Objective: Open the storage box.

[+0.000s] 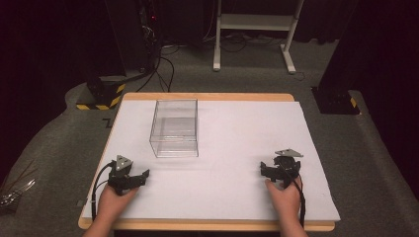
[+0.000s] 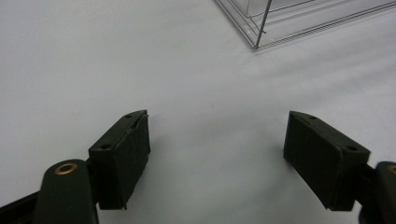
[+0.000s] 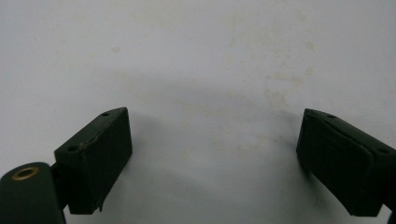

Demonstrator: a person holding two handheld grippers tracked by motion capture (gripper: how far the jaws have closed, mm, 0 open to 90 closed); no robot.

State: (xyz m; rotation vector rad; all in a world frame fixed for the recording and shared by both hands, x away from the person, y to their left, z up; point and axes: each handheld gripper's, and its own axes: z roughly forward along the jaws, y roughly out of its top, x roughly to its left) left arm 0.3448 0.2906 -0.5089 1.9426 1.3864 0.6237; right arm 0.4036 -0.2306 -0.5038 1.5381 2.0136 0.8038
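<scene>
The counter [image 1: 207,97] is a pale wooden top under a white sheet [image 1: 237,148], standing on grey carpet [image 1: 59,143] in a dark room (light falls mainly on the white surface). Behind it a white metal frame stand [image 1: 254,22] rests on two feet, with black cables [image 1: 160,64] trailing across the floor beside a dark equipment rack [image 1: 133,29]. Yellow-and-black hazard-striped bases [image 1: 101,96] sit at the far left and far right of the carpet.
</scene>
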